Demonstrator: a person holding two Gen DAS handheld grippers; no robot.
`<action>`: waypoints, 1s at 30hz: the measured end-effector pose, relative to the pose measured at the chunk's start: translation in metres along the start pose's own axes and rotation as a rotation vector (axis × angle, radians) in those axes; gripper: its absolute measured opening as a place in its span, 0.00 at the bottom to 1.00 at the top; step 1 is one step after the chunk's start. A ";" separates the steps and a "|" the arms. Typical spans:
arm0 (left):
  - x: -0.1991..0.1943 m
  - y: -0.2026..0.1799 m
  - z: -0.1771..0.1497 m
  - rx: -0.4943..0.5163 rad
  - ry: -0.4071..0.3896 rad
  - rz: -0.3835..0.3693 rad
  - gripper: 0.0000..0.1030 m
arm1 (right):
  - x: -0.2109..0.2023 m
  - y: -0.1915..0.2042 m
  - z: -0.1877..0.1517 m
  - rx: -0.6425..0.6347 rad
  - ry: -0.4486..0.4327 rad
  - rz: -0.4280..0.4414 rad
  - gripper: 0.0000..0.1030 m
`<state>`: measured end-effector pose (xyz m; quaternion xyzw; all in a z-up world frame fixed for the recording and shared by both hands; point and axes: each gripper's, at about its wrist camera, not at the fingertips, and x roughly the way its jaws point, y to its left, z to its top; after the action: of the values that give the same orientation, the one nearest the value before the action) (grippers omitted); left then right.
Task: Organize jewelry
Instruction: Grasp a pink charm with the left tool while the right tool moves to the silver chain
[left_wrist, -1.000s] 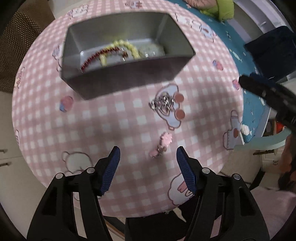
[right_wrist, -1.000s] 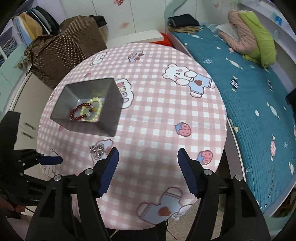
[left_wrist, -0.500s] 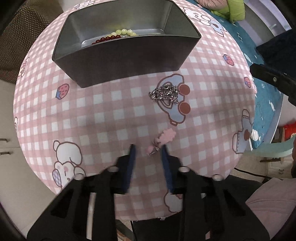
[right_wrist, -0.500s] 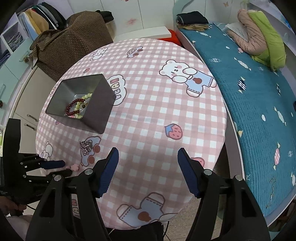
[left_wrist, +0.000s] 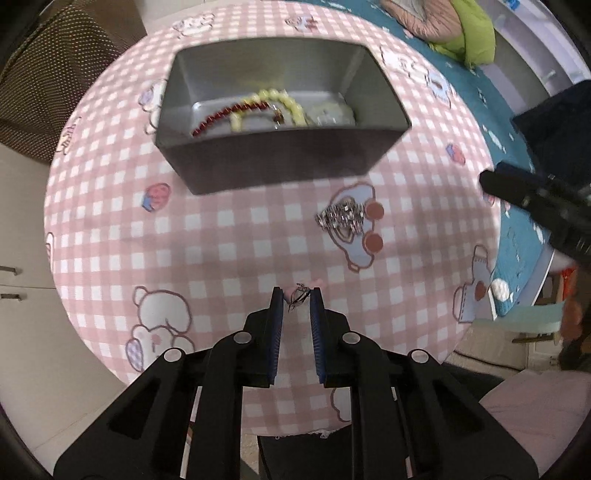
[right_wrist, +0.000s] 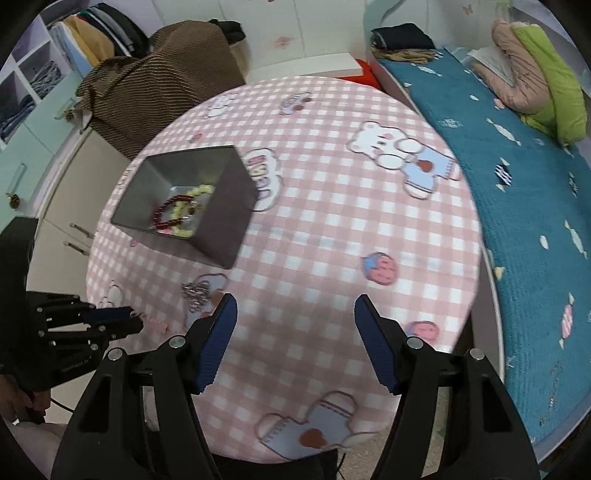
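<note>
My left gripper (left_wrist: 297, 295) is shut on a small pink flower jewelry piece (left_wrist: 300, 293) with a metal hook, held just above the pink checked tablecloth (left_wrist: 229, 236). The right wrist view shows that gripper (right_wrist: 122, 319) at the left, with the pink piece (right_wrist: 157, 323) sticking out of its tips. A silver chain bracelet (left_wrist: 341, 218) lies on the cloth beyond it. The grey metal box (left_wrist: 280, 162) holds a red bead bracelet (left_wrist: 229, 112) and a yellow bead bracelet (left_wrist: 280, 101). My right gripper (right_wrist: 295, 310) hangs open over bare cloth, with nothing between its fingers.
The round table's edge drops to a bed with a teal cover (right_wrist: 517, 192) on the right. A brown dotted cloth (right_wrist: 155, 96) drapes over furniture behind the table. White cabinets (right_wrist: 62, 206) stand to the left. A finger (left_wrist: 517, 188) of the right gripper shows at the right edge.
The left jaws stood open around the pink piece, dropped toward the cloth while closing, and are now shut on it and slightly raised. The right gripper stays open and has tilted slightly.
</note>
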<state>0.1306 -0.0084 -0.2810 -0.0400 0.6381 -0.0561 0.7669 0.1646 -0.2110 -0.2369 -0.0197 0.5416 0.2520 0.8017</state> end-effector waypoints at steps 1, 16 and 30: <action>-0.003 0.003 0.001 -0.002 -0.006 0.000 0.14 | 0.003 0.005 0.000 -0.009 0.000 0.010 0.61; -0.023 0.049 0.009 0.074 -0.021 0.029 0.14 | 0.057 0.069 -0.008 0.021 0.064 0.074 0.31; -0.029 0.086 0.015 0.187 -0.025 -0.032 0.14 | 0.072 0.098 -0.018 0.058 0.041 -0.119 0.10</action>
<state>0.1429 0.0801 -0.2613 0.0210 0.6196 -0.1270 0.7743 0.1282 -0.1033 -0.2838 -0.0338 0.5630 0.1873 0.8042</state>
